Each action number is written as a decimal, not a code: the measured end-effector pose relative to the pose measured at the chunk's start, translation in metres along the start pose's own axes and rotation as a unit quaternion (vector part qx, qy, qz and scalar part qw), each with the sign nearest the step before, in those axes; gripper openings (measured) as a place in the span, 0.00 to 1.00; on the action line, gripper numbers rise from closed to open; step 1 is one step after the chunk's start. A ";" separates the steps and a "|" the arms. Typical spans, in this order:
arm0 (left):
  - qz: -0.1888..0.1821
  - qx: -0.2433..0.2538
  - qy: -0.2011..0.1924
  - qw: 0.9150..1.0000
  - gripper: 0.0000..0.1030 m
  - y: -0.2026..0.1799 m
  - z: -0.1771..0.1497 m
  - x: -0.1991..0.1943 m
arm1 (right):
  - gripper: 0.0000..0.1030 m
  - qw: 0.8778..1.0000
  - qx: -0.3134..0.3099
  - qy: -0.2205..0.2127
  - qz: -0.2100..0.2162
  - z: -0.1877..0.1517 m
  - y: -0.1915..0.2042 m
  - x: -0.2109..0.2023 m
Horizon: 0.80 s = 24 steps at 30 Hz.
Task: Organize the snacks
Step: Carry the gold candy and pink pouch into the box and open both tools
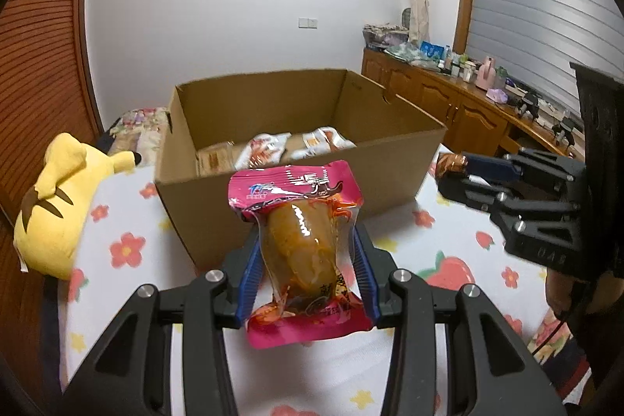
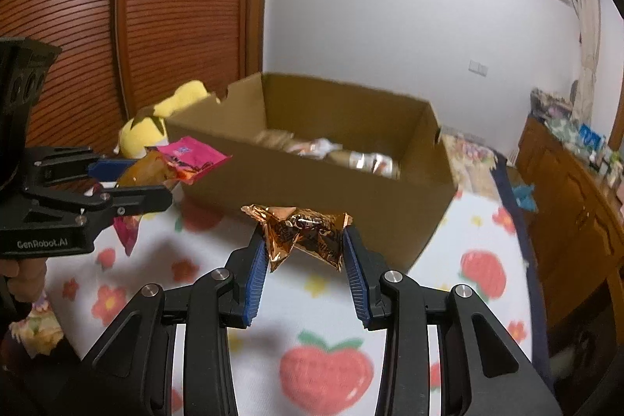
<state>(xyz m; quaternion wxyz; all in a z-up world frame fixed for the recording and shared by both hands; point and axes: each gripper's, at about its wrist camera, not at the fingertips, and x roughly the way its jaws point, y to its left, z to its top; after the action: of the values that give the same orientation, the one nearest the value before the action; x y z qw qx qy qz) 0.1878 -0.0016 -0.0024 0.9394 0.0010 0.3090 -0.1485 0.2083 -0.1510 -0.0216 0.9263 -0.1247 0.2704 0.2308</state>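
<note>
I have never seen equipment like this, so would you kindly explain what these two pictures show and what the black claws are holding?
These are not robot arms. A person holds a hand-held claw in each hand, and each claw carries a wide-angle camera looking forward along its two blue-padded fingers. One picture is from the left claw's camera, the other from the right's, so each also sees the other claw at its edge.

The left claw is closed on a pink snack packet with something brownish inside. The right claw is closed on a small crinkled copper-coloured wrapper.

Below them is a white cloth printed with flowers and strawberries. On it stands an open cardboard box that already has several snack packets in it, and a yellow plush toy lies beside the box.
</note>
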 end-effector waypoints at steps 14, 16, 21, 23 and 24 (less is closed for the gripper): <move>0.023 -0.004 -0.024 0.999 0.41 0.034 0.043 0.011 | 0.37 1.000 -0.007 -0.026 0.006 0.050 -0.020 0.035; 0.024 -0.006 -0.022 0.999 0.41 0.038 0.047 0.015 | 0.37 1.000 0.002 -0.020 0.009 0.052 -0.026 0.044; 0.030 -0.003 -0.021 0.999 0.41 0.045 0.057 0.024 | 0.37 1.000 0.018 -0.008 0.012 0.054 -0.039 0.062; 0.030 -0.003 -0.020 0.999 0.41 0.047 0.059 0.028 | 0.38 1.000 0.018 -0.005 0.010 0.055 -0.042 0.069; 0.030 -0.004 -0.019 0.999 0.41 0.048 0.061 0.031 | 0.38 1.000 0.019 -0.003 0.010 0.055 -0.044 0.072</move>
<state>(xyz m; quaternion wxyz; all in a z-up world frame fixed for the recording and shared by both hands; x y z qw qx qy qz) 0.2601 0.0296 0.0247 0.9491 0.0040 0.2915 -0.1192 0.3081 -0.1429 -0.0114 0.9270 -0.1040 0.2734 0.2348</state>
